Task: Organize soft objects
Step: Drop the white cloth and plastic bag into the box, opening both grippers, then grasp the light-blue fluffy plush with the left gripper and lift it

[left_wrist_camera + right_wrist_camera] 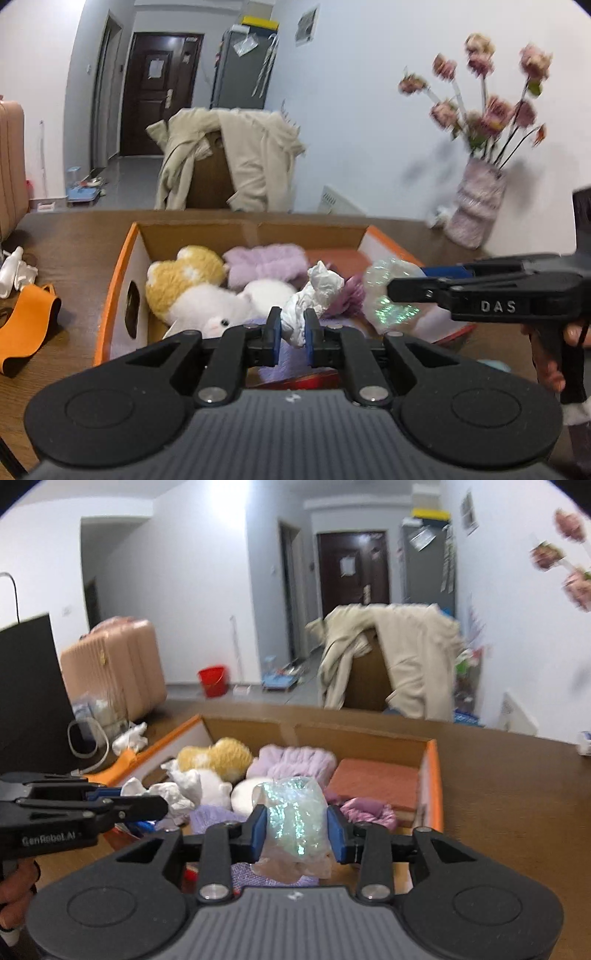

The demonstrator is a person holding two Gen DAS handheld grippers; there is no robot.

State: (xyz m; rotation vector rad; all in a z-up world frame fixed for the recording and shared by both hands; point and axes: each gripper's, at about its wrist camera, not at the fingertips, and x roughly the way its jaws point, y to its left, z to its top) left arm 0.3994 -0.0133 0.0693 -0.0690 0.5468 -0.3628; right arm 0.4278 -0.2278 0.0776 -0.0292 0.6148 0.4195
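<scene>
An open orange cardboard box (122, 266) (432, 775) sits on the brown table and holds soft things: a yellow and white plush (184, 280) (218, 757), a lilac fluffy cloth (266, 264) (295, 762) and a rust-coloured pad (373, 779). My left gripper (291, 328) (147, 805) is shut on a crumpled white plastic bag (314, 299) (173, 797) above the box's near side. My right gripper (297, 829) (395, 288) is shut on an iridescent clear plastic bag (295, 819) (391, 295), also above the box.
An orange cloth (26, 328) and white crumpled items (14, 273) lie on the table at left. A vase of pink flowers (476, 210) stands at the back right. A chair draped with a beige coat (236, 162) stands behind the table. A pink suitcase (114, 664) stands on the floor.
</scene>
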